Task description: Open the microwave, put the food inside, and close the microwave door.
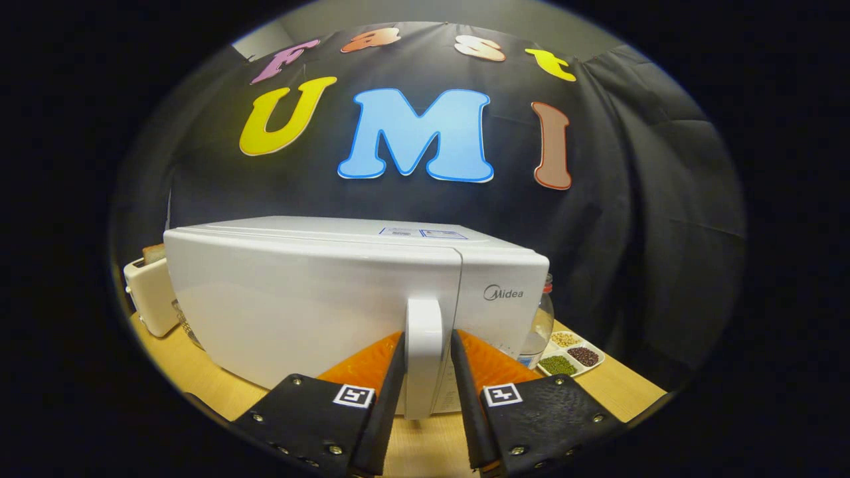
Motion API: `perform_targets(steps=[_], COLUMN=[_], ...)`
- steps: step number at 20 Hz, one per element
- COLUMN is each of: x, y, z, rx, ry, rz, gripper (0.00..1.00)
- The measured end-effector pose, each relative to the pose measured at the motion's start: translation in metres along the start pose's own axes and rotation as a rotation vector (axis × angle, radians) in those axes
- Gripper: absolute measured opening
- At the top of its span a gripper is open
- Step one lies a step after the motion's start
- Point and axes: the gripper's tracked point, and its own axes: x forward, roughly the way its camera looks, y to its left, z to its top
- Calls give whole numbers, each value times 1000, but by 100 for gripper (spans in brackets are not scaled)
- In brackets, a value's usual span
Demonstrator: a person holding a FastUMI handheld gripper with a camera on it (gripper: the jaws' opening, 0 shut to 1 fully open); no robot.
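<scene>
Two fingers [398, 378] flank the white plastic microwave's [319, 299] stiff upright door handle [424, 345], seemingly clamping it, a firm hold.

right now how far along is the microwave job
Early. Done: the gripper has reached the microwave, its fingers on either side of the white door handle, seemingly closed on it. In hand: pulling the door open; it looks shut, flush with the front. Left: putting food inside and closing the door. No food is between the fingers.
</scene>
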Motion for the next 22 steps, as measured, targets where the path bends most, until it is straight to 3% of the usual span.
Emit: perform_targets(steps=[1,2,5,6,7,8,12,15,22], x=[8,0,-4,-4,-4,-4,-20,-50,-117], y=[3,1,5,6,6,5,5,10,32], z=[-2,0,0,0,-2,-2,-2,-7,-19], rx=[11,25,89,99,105,102,119,31,49], ry=[8,2,15,18,20,20,28,7,18], rz=[17,21,76,90,92,88,78,75,142], gripper=[45,32,27,17,17,10,10,10,10])
